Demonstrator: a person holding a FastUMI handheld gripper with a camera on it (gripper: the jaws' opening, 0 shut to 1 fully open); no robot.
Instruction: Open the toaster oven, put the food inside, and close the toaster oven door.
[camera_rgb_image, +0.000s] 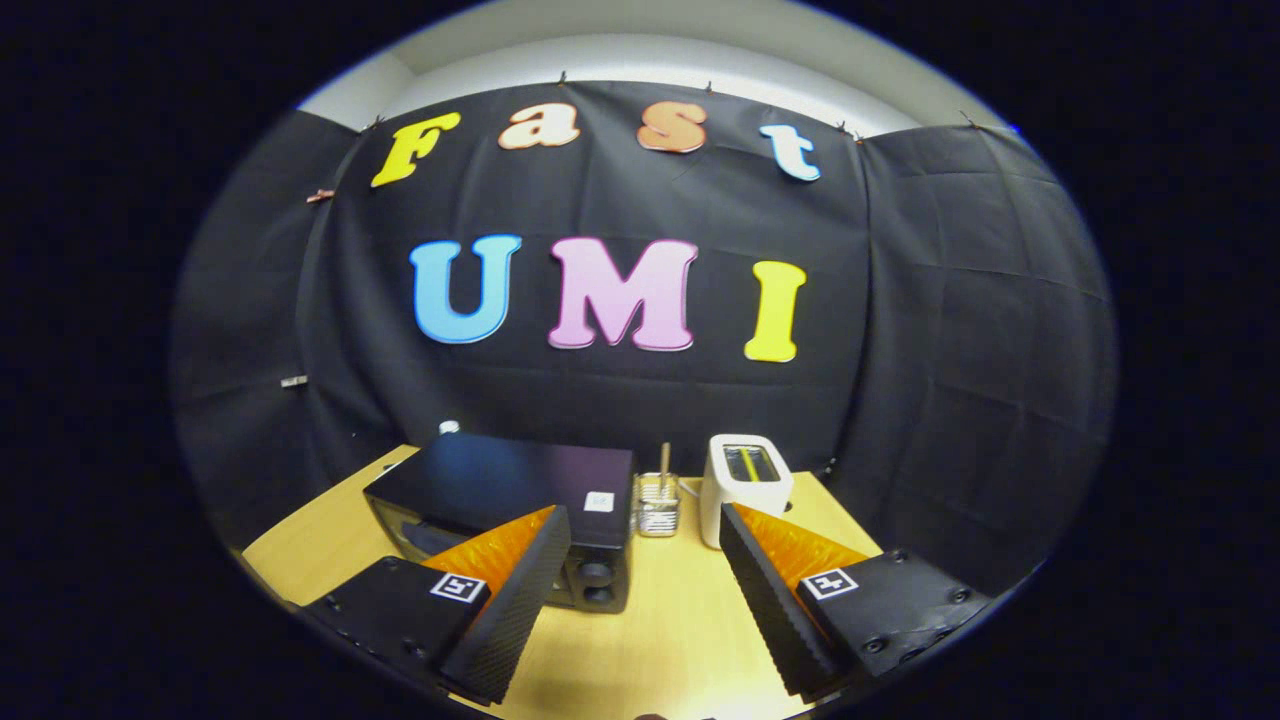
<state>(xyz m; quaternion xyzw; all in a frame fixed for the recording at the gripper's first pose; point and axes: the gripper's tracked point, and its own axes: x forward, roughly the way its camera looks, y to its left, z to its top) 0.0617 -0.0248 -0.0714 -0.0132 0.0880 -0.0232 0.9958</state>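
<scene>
A pale wooden table (690, 620) is carrying a black box-shaped toaster oven (500, 500), sitting just ahead of the left finger; a white pop-up toaster (745, 485); and a small glass jar (656, 505). The gripper (640, 560) is hovering with its 2 fingers spread, grasping nothing.

claw (640, 560) spread empty, toaster oven (500, 500) ahead

- A staged recording booth, not a lived-in kitchen: black cloth (950, 330) is pinned up as walls on three sides, creased and hanging in panels.
- Above the cloth, a plain pale wall and ceiling (640, 50) show, as in an ordinary room.
- A light wooden surface (660, 620) carries a few kitchen props: a black toaster oven (500, 490), a white toaster (745, 485) and a small clear holder (657, 505).
</scene>
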